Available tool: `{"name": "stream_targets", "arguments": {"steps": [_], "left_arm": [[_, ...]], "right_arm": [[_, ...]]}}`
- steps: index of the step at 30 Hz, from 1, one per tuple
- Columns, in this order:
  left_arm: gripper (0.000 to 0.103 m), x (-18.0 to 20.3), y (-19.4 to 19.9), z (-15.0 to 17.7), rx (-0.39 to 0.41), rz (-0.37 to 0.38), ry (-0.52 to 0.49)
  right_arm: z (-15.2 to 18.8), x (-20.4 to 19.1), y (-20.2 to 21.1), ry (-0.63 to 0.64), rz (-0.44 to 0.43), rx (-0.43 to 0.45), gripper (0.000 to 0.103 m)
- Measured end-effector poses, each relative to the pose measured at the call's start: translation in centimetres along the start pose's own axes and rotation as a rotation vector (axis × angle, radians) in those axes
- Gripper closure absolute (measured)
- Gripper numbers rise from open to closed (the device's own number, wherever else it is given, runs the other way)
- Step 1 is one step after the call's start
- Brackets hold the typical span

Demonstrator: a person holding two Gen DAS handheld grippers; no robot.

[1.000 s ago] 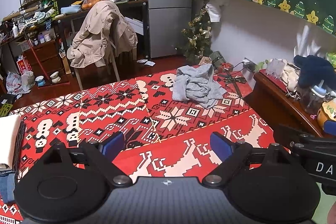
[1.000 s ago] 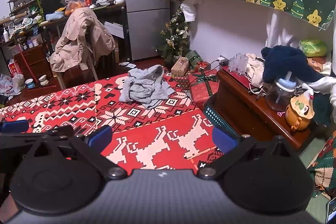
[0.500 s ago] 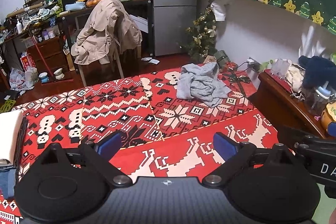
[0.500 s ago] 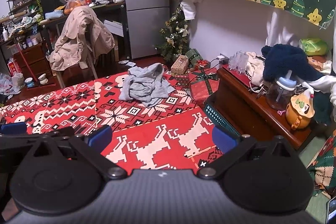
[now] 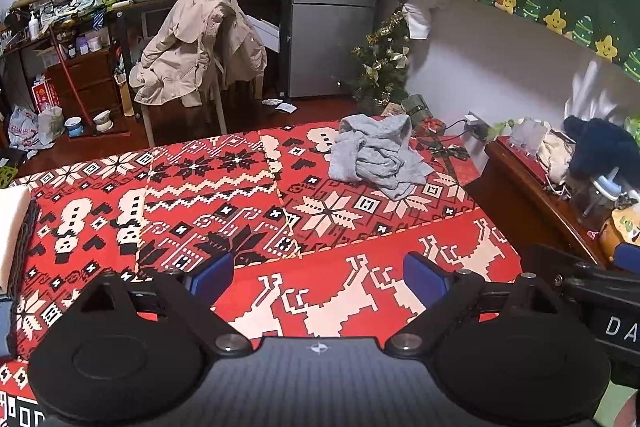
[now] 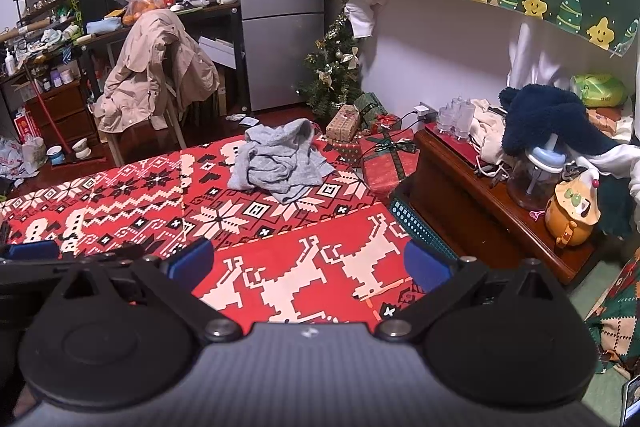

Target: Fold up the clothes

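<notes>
Two grippers, left gripper (image 5: 316,269) and right gripper (image 6: 308,263), hover side by side with jaws spread and holding nothing, nearest the viewer above a red patterned blanket (image 5: 352,291). Beyond them, toward the blanket's far edge, a grey sweatshirt (image 5: 378,157) lies crumpled. It looks soft, light and floppy, likely best pinched at a hem or shoulder.

- Left gripper (image 5: 318,273): black linkage arms, blue pads (image 5: 424,273), round black discs, silver pivot screws, ribbed grey body with a small compass-like mark.
- Right gripper (image 6: 308,263): same build; white letters "DA" on its side.
</notes>
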State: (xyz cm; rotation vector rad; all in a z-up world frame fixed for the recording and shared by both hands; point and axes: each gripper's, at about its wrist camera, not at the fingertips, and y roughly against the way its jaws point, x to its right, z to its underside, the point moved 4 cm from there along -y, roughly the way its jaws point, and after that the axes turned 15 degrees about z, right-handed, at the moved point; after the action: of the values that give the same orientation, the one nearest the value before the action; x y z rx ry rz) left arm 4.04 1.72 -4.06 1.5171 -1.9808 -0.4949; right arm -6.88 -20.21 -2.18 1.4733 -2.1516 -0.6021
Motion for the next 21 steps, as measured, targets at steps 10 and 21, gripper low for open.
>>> {"name": "stream_targets", "arguments": {"steps": [10, 21], "left_arm": [[0.011, -0.4, -0.4, 0.6, 0.021, 0.021, 0.035], [0.010, -0.8, -1.0, 0.8, 0.000, 0.002, 0.027]], "right_arm": [[0.1, -0.1, -0.6, -0.002, -0.006, -0.014, 0.001], [0.6, -0.7, -1.4, -0.003, 0.010, -0.029, 0.001]]}}
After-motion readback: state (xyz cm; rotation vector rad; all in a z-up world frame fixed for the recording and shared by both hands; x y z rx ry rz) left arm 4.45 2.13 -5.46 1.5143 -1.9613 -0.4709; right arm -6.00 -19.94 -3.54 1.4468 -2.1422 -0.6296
